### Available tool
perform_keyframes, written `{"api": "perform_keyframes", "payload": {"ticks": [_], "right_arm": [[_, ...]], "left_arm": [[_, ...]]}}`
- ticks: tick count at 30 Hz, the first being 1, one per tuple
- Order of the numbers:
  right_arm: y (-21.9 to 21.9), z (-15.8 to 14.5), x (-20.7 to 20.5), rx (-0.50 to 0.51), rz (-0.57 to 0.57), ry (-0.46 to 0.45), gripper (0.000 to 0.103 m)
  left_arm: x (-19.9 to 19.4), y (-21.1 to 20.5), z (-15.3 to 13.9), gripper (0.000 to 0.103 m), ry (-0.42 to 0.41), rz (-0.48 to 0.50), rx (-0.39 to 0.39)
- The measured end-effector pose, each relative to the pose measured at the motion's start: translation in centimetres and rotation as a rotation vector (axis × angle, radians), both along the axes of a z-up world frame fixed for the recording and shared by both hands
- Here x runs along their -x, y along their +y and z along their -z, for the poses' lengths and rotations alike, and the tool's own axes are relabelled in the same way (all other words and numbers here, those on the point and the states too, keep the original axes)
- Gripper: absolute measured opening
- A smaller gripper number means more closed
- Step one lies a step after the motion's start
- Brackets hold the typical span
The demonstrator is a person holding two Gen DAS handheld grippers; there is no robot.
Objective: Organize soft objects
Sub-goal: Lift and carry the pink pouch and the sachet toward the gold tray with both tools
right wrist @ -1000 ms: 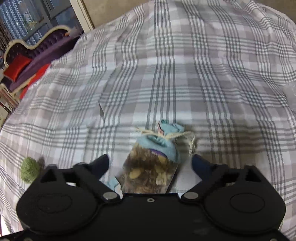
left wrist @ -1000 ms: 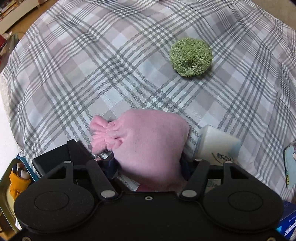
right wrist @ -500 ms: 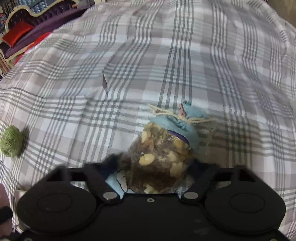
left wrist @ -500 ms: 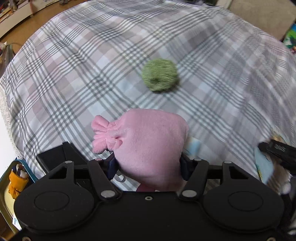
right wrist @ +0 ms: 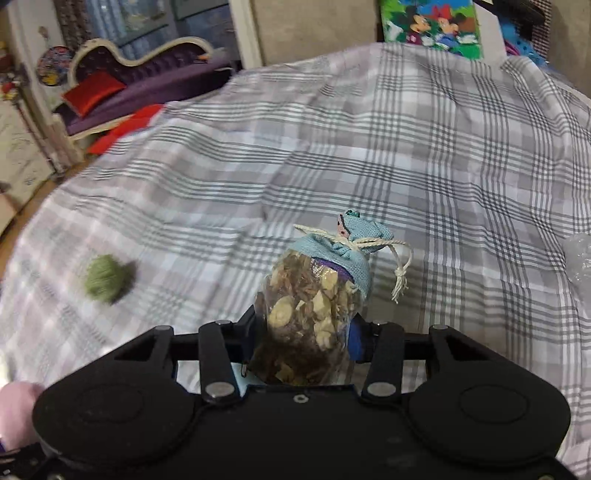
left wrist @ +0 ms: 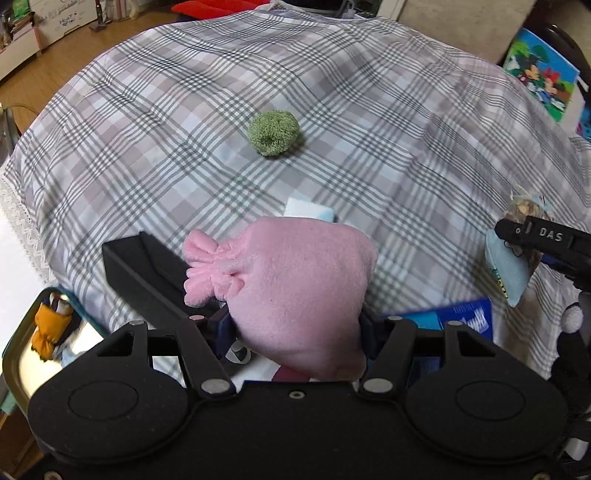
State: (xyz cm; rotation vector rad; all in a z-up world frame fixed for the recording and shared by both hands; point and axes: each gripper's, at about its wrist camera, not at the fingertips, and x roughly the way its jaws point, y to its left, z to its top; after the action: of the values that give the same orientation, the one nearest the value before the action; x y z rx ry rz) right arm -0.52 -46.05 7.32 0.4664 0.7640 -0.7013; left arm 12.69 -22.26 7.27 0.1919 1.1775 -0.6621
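A pink fleece drawstring pouch hangs above the plaid cloth, and my left gripper is shut on its lower part. My right gripper has its jaws closing on a clear sachet of dried bits with a light blue cloth top tied by string; both pads press on it and it is off the cloth. That sachet also shows at the right edge of the left wrist view. A green fuzzy ball lies alone on the cloth, left of the sachet in the right wrist view.
A black open tray sits under the pouch at the near left. Beside it are a tin with small items, a blue box and a white-blue pack. Crumpled clear plastic lies at the right. A cartoon picture stands behind.
The right jaws have closed from wide open onto the sachet and lifted it off the cloth. The left gripper has risen with the pink pouch, so the green ball looks farther off.
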Motion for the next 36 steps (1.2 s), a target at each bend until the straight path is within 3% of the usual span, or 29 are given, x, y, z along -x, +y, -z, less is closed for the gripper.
{"api": "perform_keyframes", "payload": {"ticks": [8,17,28,36], "right_arm": [[5.7,-2.5,4.8,-0.036,-0.155,0.028,0.045],[14.4,-0.5,6.7,-0.091,-0.369,0.106,0.046],[24.6,3.5,3.1,-0.142,-0.601,0.207,0.046],[30.5,5.3,0.1,-0.142,-0.734,0.274,0.046]], "left_arm": [[3.5,4.3,-0.1,0.059,0.012,-0.008,-0.014],[5.1,11.5,2.1,0.059,0.045,-0.108,-0.071],[1.9,21.8,4.6,0.059,0.066,-0.322,-0.153],[-3.0,25.7,5.9,0.060,0.065,-0.443,-0.178]]}}
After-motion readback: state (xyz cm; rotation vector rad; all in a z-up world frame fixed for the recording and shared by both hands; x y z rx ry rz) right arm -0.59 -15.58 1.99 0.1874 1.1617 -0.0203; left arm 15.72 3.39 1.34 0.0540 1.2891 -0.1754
